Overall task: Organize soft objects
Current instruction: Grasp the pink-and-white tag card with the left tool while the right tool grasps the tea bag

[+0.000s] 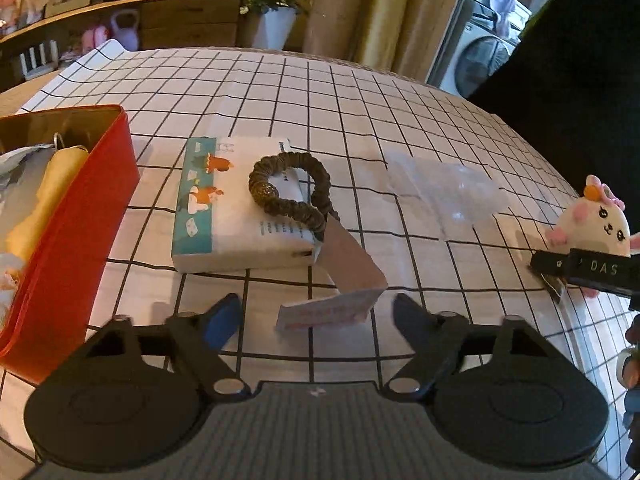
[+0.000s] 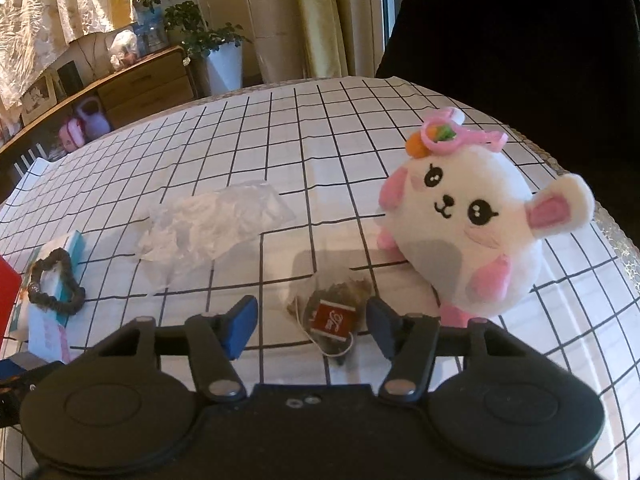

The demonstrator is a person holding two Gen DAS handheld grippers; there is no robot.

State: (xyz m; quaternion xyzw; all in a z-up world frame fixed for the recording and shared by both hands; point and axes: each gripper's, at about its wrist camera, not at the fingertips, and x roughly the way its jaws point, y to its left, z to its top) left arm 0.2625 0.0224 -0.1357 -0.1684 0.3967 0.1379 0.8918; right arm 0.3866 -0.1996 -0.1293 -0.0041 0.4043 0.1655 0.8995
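Note:
A dark scrunchie (image 1: pixel 288 188) lies on a tissue pack (image 1: pixel 224 208), and its folded paper card (image 1: pixel 332 308) reaches toward me. My left gripper (image 1: pixel 316 316) hovers low over the checked tablecloth, open, with the card between its fingers and a gap on the left side. In the right wrist view a tea bag with a red tag (image 2: pixel 332 312) lies between the fingers of my right gripper (image 2: pixel 312 326). That gripper is open, its left pad clear of the bag. A white and pink plush animal (image 2: pixel 464 224) stands just right of the tea bag.
A red tin box (image 1: pixel 100 184) at the left holds a yellow cloth (image 1: pixel 52 188) and other soft items. A crumpled clear plastic bag (image 2: pixel 212 224) lies mid-table. The table's rounded far edge (image 1: pixel 360 62) faces a wooden cabinet (image 1: pixel 188 20), potted plants and curtains.

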